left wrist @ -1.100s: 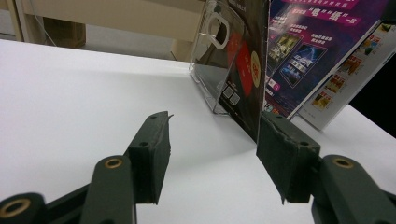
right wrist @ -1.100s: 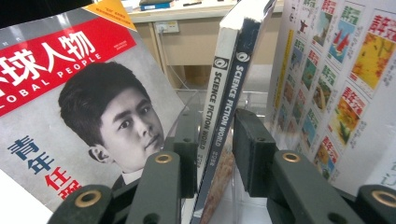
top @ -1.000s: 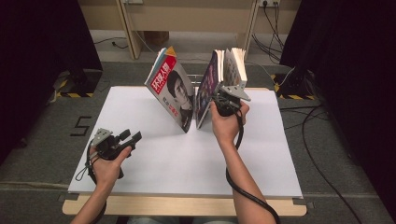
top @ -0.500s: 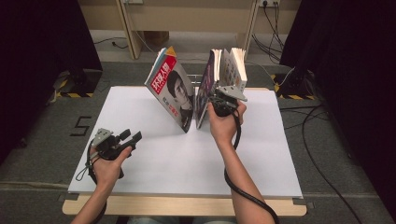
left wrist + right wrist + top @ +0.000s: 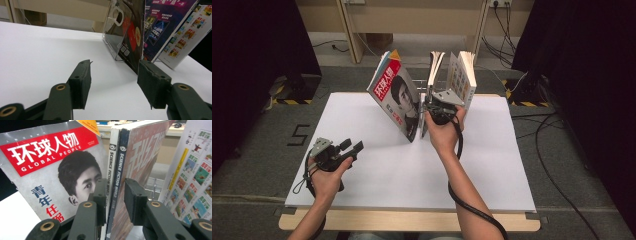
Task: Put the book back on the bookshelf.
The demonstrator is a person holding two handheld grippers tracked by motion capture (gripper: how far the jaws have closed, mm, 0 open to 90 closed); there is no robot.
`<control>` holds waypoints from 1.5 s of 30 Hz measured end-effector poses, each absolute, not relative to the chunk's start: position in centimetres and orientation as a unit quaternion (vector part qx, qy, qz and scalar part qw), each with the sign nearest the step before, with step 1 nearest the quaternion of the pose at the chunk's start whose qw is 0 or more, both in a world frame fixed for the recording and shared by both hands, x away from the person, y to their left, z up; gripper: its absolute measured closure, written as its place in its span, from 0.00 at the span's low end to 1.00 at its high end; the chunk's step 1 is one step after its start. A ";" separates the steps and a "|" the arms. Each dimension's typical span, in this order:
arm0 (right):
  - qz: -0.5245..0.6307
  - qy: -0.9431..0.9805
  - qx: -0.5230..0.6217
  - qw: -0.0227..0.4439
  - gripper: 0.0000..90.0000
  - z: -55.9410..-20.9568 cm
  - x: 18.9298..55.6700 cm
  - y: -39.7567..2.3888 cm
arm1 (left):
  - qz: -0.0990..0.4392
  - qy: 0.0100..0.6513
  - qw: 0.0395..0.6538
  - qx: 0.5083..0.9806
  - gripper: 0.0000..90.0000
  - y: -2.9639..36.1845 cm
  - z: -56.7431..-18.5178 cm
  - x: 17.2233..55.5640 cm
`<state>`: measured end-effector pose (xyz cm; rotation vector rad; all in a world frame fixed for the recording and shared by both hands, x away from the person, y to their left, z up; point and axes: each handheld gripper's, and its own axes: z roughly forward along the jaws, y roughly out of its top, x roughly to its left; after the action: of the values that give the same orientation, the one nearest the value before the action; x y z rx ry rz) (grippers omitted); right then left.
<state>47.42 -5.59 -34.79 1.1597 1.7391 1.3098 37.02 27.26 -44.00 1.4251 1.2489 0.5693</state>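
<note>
**A:** On the left of the table, the left gripper (image 5: 354, 148) is hovering low over the white sheet-covered tabletop (image 5: 377, 170), its black jaws standing wide apart with nothing between them.

**B:** And in the middle?

**A:** The grey-and-red "Global People" magazine with a portrait on its cover (image 5: 396, 100) is leaning leftward, standing beside a clear plastic bookstand (image 5: 117, 37). Next to it, the two thin "Science Fiction World" magazines with white and dark-blue spines (image 5: 115, 182) are standing upright at the back centre of the table. The right gripper (image 5: 114, 202) is reaching at those spines, its jaws partly closed around them; whether the pads are actually pressing is not clear. Further right, a white booklet with rows of small colourful pictures (image 5: 462, 77) is leaning on its own.

**B:** What is likely going wrong from here?

**A:** A loose pinch may be letting one thin spine slip, and a sideways tug could be toppling the leaning cover or the booklet.

**B:** The surroundings?

**A:** Black curtains (image 5: 257, 60) are hanging at both sides; cables (image 5: 557, 165) are trailing across the grey floor, with a pale wooden frame (image 5: 352, 30) behind.
</note>
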 end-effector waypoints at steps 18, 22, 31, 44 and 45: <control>0.495 0.665 0.443 0.340 0.79 -34.8 47.6 -5.1 | 0.241 0.527 0.548 0.603 0.49 27.3 -44.1 37.0; 0.499 0.663 0.444 0.338 0.79 -34.9 47.6 -5.1 | 0.242 0.527 0.548 0.603 0.49 27.3 -44.1 37.0; 0.505 0.656 0.452 0.333 0.79 -35.0 47.6 -5.3 | 0.243 0.527 0.548 0.603 0.49 27.3 -44.0 37.0; 0.509 0.634 0.477 0.334 0.72 -34.4 48.1 -5.7 | 0.242 0.527 0.548 0.602 0.49 27.4 -44.1 37.0; 0.511 0.628 0.483 0.334 0.71 -34.4 48.2 -5.9 | 0.241 0.528 0.548 0.603 0.49 27.4 -44.1 37.0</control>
<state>48.22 -5.94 -34.36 1.2592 1.6395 1.3326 36.99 27.37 -44.14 1.4274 1.2502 0.5712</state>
